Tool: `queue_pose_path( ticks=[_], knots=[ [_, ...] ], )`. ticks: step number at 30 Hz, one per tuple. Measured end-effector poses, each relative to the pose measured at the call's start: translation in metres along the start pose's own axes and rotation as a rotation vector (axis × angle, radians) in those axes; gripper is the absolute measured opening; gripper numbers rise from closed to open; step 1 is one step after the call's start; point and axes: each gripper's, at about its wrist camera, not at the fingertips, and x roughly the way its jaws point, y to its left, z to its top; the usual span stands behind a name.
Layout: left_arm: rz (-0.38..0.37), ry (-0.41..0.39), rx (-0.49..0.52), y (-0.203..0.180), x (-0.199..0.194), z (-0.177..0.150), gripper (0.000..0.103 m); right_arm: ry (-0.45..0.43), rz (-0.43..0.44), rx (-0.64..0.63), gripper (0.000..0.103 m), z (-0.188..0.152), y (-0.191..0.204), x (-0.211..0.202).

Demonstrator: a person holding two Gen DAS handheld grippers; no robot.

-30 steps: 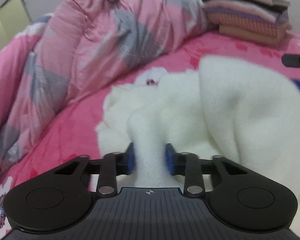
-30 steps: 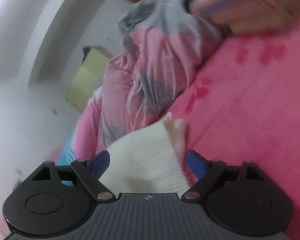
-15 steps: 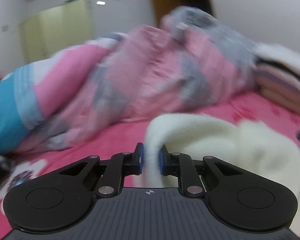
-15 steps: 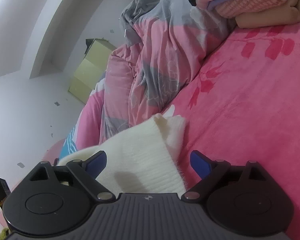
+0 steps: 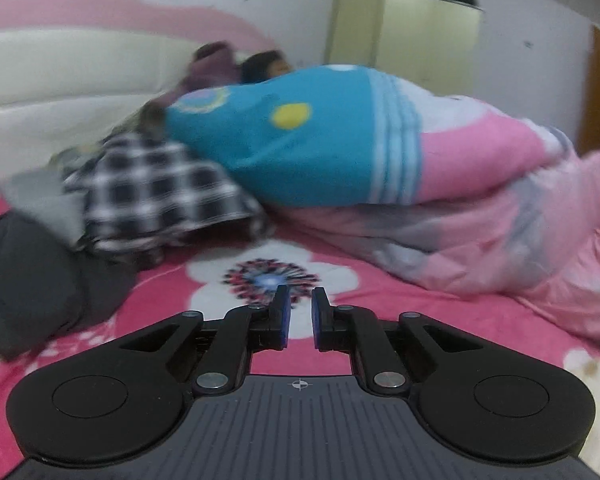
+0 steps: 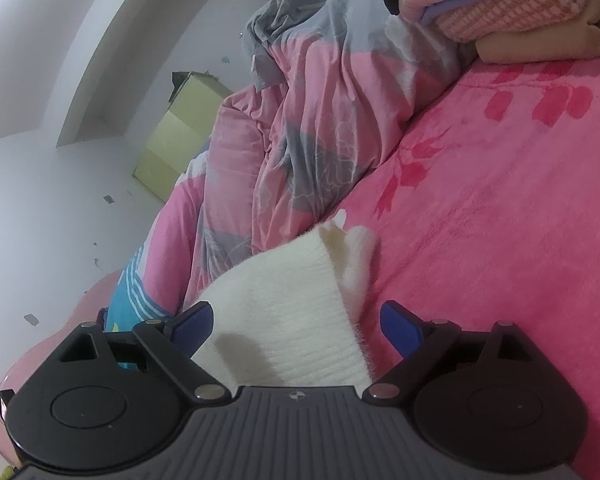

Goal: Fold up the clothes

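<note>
Left wrist view first: the left tongs (image 5: 299, 312) are nearly pinched together with only a thin slit between the blue pads, and nothing's caught in there, just the pink flowered bedsheet (image 5: 340, 316) showing through. They're aimed at the far-left heap, a dark grey garment (image 5: 40, 280) slumped beside a black-and-white checked piece (image 5: 156, 196), so my guess is this hand is going for the next item. Past those lies a big quilt (image 5: 440, 200), blue at one end and pink at the other, shoved against the headboard, probably to keep the middle of the bed free for folding. It's all a bit smeared, so I wouldn't swear to finer details. Over in the right wrist view, the right tongs (image 6: 296, 326) are spread wide, and the cream knit sweater (image 6: 292, 320) lies between the pads with its ribbed hem toward the camera; neither pad looks like it's pressing on it, so it's resting on the bed. Up in the top right corner there's a stack of folded clothes (image 6: 520, 8), which I assume is where the finished pieces go.
</note>
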Motion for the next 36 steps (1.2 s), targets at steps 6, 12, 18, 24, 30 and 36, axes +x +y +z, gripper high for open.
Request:
queue_pose_path(
  ticks=[6, 12, 18, 24, 30, 36],
  knots=[
    [-0.154, 0.145, 0.039, -0.018, -0.005, -0.029, 0.061, -0.003, 0.006, 0.005, 0.093, 0.0, -0.002, 0.0],
    [-0.443, 0.216, 0.165, -0.077, -0.04, -0.084, 0.076, 0.01, 0.03, 0.029, 0.099, 0.002, -0.003, -0.001],
    [-0.489, 0.22, 0.355, -0.111, -0.059, -0.136, 0.077, 0.004, -0.058, 0.035, 0.097, 0.006, 0.02, -0.01],
    [-0.427, 0.197, 0.371, -0.1, -0.056, -0.148, 0.077, 0.078, -0.02, -0.497, 0.097, -0.022, 0.145, 0.001],
    [-0.393, 0.214, 0.342, -0.088, -0.044, -0.163, 0.076, 0.415, 0.084, -1.05, 0.097, -0.124, 0.233, 0.063],
    [-0.366, 0.159, 0.434, -0.098, -0.049, -0.176, 0.082, 0.64, 0.02, -1.259, 0.084, -0.183, 0.238, 0.106]
  ],
)
